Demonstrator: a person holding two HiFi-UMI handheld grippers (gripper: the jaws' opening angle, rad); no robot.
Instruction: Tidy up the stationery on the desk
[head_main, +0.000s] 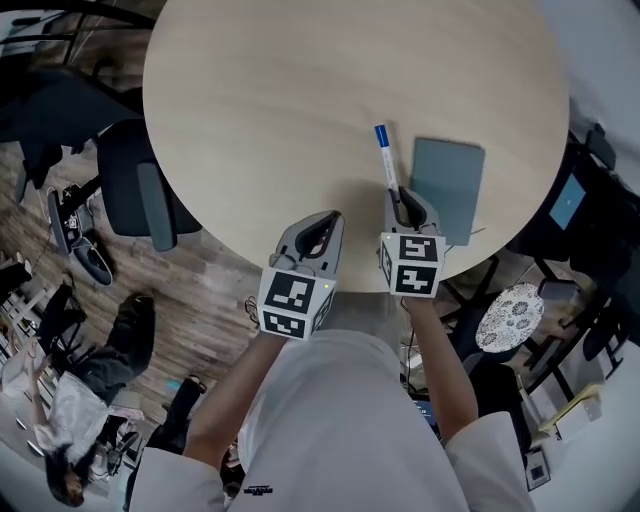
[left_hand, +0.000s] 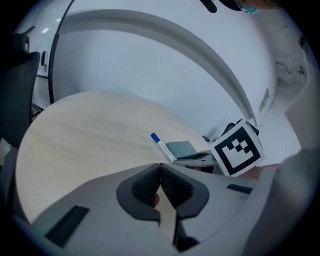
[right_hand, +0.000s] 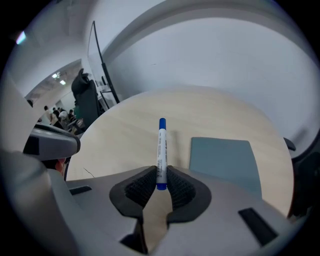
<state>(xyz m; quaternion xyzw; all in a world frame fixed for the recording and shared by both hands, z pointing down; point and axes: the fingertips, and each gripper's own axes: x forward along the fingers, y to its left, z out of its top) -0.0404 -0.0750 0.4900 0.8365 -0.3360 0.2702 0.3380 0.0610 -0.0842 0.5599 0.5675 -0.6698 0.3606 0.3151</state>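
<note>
One marker (right_hand: 161, 145) — near end pinched in the right gripper (right_hand: 160, 184) jaws, axis along them; left gripper (left_hand: 160, 175) jaws pressed together.

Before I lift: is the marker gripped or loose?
Gripped: the marker has its near end pinched between the jaws of the right gripper.

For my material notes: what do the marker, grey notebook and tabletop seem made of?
Marker: white plastic barrel, blue ends, smooth with printing. Notebook: matte grey-blue cover, perhaps card or faux leather; unclear. Tabletop: pale wood grain, matte, probably laminate.
</note>
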